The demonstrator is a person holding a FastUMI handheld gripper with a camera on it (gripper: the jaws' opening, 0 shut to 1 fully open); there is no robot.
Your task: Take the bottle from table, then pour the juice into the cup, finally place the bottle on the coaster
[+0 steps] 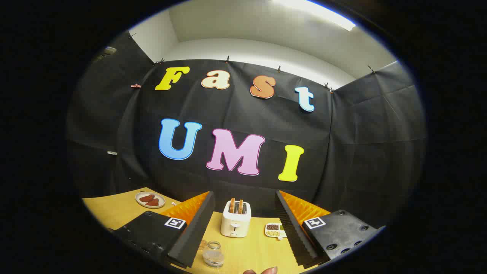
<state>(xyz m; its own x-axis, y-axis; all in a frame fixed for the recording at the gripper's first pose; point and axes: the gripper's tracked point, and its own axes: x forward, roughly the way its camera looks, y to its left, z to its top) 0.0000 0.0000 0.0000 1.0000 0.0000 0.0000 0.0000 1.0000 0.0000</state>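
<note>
Fingertips of a person (262,271) peek in at the near table edge, right by the camera, btwn the two gripper fingers. Gripper (243,232) is wide open, jaws far apart, nothing held, nothing touching the pads. Small clear glass cup (213,254) stands upright on the wooden table (114,211), btwn the fingers, close to the left one; looks empty or nearly so, can't tell for sure. Faint round outline on the table just beside the cup, by the left finger, maybe the coaster, too unclear to say. Beyond the cup, white toaster (236,220) w/ two bread slices sticking up. Small tray of grains/beans (275,230) just right of toaster. Plate w/ reddish-brown pieces (150,199) far left, well apart from the rest
</note>
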